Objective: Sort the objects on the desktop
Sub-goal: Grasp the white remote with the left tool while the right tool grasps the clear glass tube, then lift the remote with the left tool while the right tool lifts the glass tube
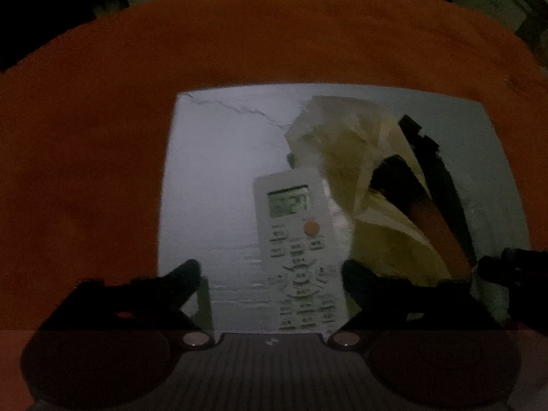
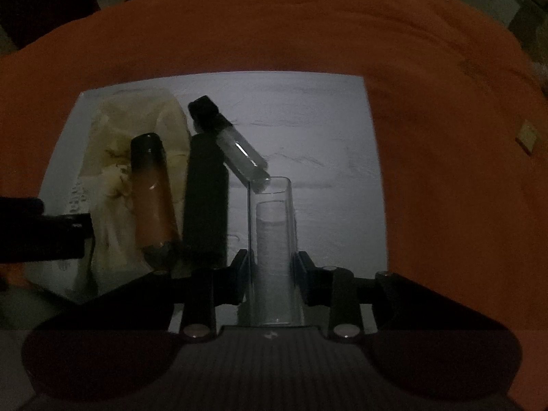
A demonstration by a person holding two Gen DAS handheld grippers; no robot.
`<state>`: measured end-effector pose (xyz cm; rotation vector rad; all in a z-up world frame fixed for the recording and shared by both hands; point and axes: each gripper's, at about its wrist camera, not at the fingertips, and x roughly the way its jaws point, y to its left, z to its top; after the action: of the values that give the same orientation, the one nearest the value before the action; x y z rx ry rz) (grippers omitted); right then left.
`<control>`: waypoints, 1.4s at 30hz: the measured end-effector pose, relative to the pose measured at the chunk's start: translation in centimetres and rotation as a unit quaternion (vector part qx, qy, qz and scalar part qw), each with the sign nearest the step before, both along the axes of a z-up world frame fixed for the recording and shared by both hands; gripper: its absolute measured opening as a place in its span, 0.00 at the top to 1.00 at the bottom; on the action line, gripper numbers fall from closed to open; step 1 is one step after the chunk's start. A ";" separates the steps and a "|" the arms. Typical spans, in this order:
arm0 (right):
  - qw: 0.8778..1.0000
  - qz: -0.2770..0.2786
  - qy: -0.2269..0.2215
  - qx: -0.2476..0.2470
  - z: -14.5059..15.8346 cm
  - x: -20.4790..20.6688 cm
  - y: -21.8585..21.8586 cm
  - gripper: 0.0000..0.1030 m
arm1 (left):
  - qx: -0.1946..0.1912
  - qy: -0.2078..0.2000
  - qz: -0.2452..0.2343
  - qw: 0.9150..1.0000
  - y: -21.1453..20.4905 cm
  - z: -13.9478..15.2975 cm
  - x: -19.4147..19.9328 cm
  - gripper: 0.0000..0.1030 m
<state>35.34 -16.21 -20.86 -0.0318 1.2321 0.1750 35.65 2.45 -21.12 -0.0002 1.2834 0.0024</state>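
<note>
A clear square tube point(image 2: 270, 253) with a pale cylinder inside is clamped between the fingers of the right gripper point(image 2: 272, 274), above a white marbled board point(image 2: 308, 130) laid on an orange cloth point(image 2: 274, 24). A clear tube with a black cap point(image 2: 227, 144) is seen tilted, its lower end at the rim of the clamped tube, though contact cannot be judged. To the left, a black cylinder point(image 2: 205, 202) and a brown tube with a dark cap point(image 2: 150, 191) are seen beside crumpled cream wrapping point(image 2: 113, 126), and a small tan square point(image 2: 527, 135) lies on the cloth at the right.
</note>
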 end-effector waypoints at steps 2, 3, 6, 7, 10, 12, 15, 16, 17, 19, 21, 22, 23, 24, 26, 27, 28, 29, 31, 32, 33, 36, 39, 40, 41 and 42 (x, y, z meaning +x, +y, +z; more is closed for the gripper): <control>1.000 -0.006 -0.005 0.006 0.2 -0.3 -0.3 0.69 | -0.031 -0.004 -0.009 0.999 0.1 0.1 -0.1 0.58; 1.000 -0.009 -0.007 0.009 0.3 -0.5 -0.5 0.69 | -0.040 -0.008 -0.015 0.999 0.0 0.3 -0.2 0.59; 1.000 -0.023 -0.012 0.010 0.7 -0.8 -1.0 0.69 | -0.044 -0.013 -0.027 0.999 0.0 0.5 -0.5 0.59; 0.999 -0.028 -0.014 0.010 0.8 -0.9 -1.2 0.69 | -0.041 -0.016 -0.024 0.999 0.1 0.6 -0.6 0.59; 0.999 -0.036 -0.019 0.027 1.1 -1.2 -1.8 0.69 | -0.036 -0.024 0.000 0.999 0.7 0.9 -0.8 0.60; 0.998 -0.042 -0.024 0.037 1.3 -1.2 -2.1 0.69 | -0.046 -0.031 0.018 0.998 1.5 1.5 -1.0 0.60; 0.997 -0.049 -0.036 0.052 2.3 -1.1 -2.6 0.69 | -0.050 -0.049 0.027 0.997 2.2 2.9 -1.3 0.60; 0.996 -0.053 -0.039 0.059 2.7 -1.1 -2.8 0.69 | -0.051 -0.055 0.030 0.997 2.4 3.5 -1.4 0.60; 0.995 -0.057 -0.044 0.066 3.2 -1.0 -3.1 0.69 | -0.054 -0.060 0.033 0.996 2.7 4.0 -1.4 0.61; 0.993 -0.062 -0.055 0.080 4.4 -0.9 -3.5 0.69 | -0.065 -0.071 0.041 0.995 3.5 4.8 -1.1 0.62; 0.991 -0.070 -0.068 0.093 5.8 -0.8 -4.0 0.69 | -0.075 -0.082 0.045 0.993 3.9 6.0 -1.4 0.64; 0.990 -0.072 -0.073 0.100 6.5 -0.8 -4.3 0.69 | -0.078 -0.087 0.046 0.992 4.0 6.6 -1.6 0.65; 0.989 -0.073 -0.080 0.104 7.2 -0.9 -4.4 0.69 | -0.081 -0.092 0.046 0.991 4.1 7.2 -1.9 0.66; 0.988 -0.073 -0.087 0.108 7.9 -1.0 -4.6 0.69 | -0.084 -0.097 0.046 0.991 4.2 7.8 -2.1 0.66; 0.989 -0.060 -0.097 0.099 8.9 -1.5 -4.4 0.69 | -0.092 -0.107 0.045 0.989 4.3 8.9 -2.9 0.66; 0.989 -0.054 -0.102 0.095 9.4 -1.7 -4.3 0.69 | -0.096 -0.110 0.041 0.988 4.3 9.4 -3.4 0.66; 0.988 -0.049 -0.110 0.093 10.0 -2.2 -4.2 0.69 | -0.101 -0.114 0.038 0.988 4.3 9.8 -3.9 0.67; 0.988 -0.042 -0.112 0.095 10.5 -2.6 -4.1 0.69 | -0.105 -0.117 0.034 0.987 4.2 10.3 -4.3 0.67; 0.988 -0.028 -0.116 0.102 11.5 -3.4 -3.9 0.69 | -0.106 -0.123 0.023 0.986 3.9 11.1 -5.5 0.68; 0.987 -0.020 -0.119 0.110 12.1 -4.1 -3.8 0.69 | -0.107 -0.124 0.017 0.986 3.6 11.3 -6.0 0.75; 0.985 -0.014 -0.124 0.115 12.6 -4.6 -3.7 0.69 | -0.113 -0.125 0.011 0.986 3.4 11.5 -6.4 0.77; 0.983 0.006 -0.132 0.130 13.9 -6.6 -3.3 0.69 | -0.139 -0.131 -0.007 0.982 2.9 12.7 -8.1 0.83; 0.981 0.025 -0.130 0.141 14.2 -8.8 -3.0 0.69 | -0.163 -0.132 -0.024 0.977 2.3 13.5 -9.8 0.84; 0.980 0.031 -0.128 0.146 14.3 -9.6 -2.9 0.69 | -0.165 -0.130 -0.032 0.977 2.0 13.6 -10.5 0.84; 0.980 0.035 -0.124 0.151 14.2 -10.2 -3.0 0.69 | -0.166 -0.128 -0.037 0.977 1.9 13.6 -11.2 0.84; 0.980 0.038 -0.121 0.156 14.1 -10.9 -3.0 0.69 | -0.167 -0.124 -0.043 0.977 1.7 13.6 -11.9 0.84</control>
<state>24.46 -19.18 -6.79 0.1672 0.9511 0.4182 23.79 4.17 -7.55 -0.2271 1.0204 -0.2806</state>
